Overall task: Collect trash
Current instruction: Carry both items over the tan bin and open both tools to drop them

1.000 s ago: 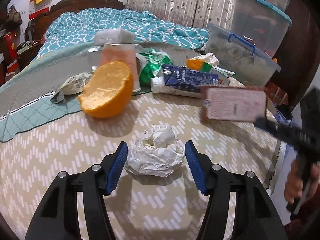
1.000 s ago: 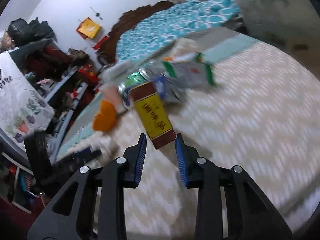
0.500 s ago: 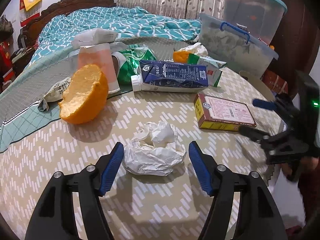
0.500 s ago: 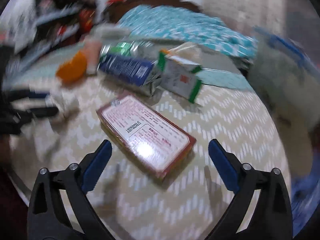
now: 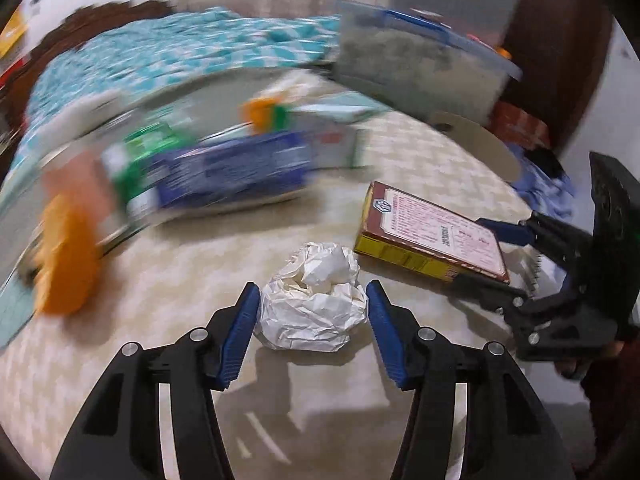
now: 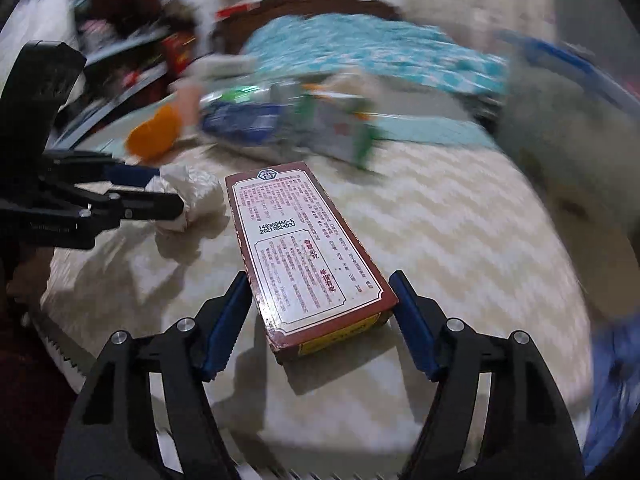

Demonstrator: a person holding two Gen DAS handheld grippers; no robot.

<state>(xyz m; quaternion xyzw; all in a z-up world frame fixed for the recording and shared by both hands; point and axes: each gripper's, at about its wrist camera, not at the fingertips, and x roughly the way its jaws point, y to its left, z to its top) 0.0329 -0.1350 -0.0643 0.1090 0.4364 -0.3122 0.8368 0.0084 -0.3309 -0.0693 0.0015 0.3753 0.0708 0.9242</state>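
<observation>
Left wrist view: the left gripper straddles a crumpled white paper wad on the patterned tabletop, jaws closing, pads at its sides but not clearly squeezing.

Right wrist view: the right gripper brackets the near end of a flat brown carton, jaws closing, a gap visible at each pad.
</observation>
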